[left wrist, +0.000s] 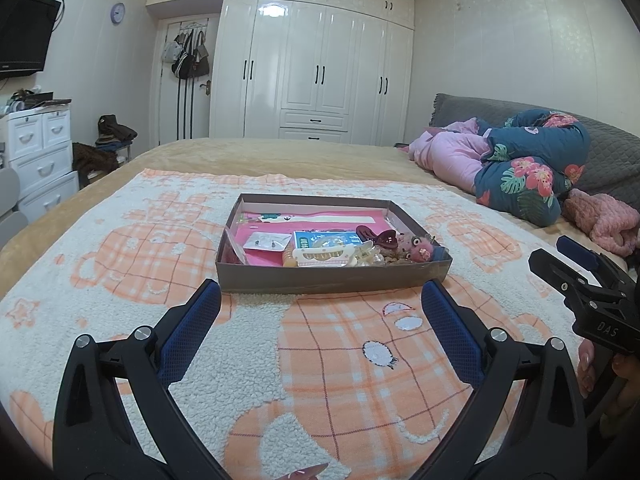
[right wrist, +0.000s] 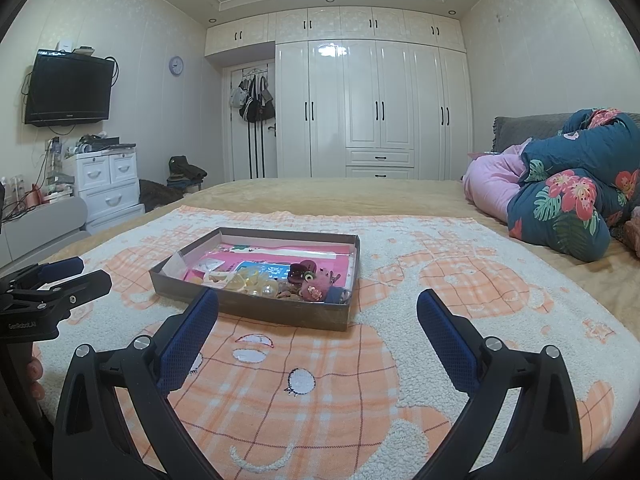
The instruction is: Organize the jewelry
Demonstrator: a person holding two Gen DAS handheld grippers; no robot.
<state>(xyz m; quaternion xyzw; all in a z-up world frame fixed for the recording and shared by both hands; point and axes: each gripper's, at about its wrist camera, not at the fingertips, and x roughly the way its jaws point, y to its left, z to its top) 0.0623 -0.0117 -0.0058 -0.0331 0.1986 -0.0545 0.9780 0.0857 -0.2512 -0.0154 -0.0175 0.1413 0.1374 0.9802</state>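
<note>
A shallow grey cardboard tray (left wrist: 320, 278) (right wrist: 248, 308) lies on the orange-and-white blanket on the bed. It holds a heap of jewelry and hair pieces: a dark red hair claw (left wrist: 380, 236) (right wrist: 302, 270), a pink fuzzy ornament (left wrist: 420, 250) (right wrist: 314, 290), a white comb-like clip (left wrist: 324, 257), an earring card (left wrist: 266, 243) and a blue card (left wrist: 320, 238) (right wrist: 268, 270). My left gripper (left wrist: 320, 300) stands open just short of the tray's near wall, nothing between its fingers. My right gripper (right wrist: 318, 308) is open too, near the tray's right corner and empty.
The blanket (left wrist: 340, 360) covers the near part of the bed. Folded quilts and a pink pillow (left wrist: 520, 164) lie at the right. White wardrobes (left wrist: 312, 72) fill the back wall; a white drawer unit (left wrist: 36, 148) and a TV (right wrist: 68, 88) stand at the left.
</note>
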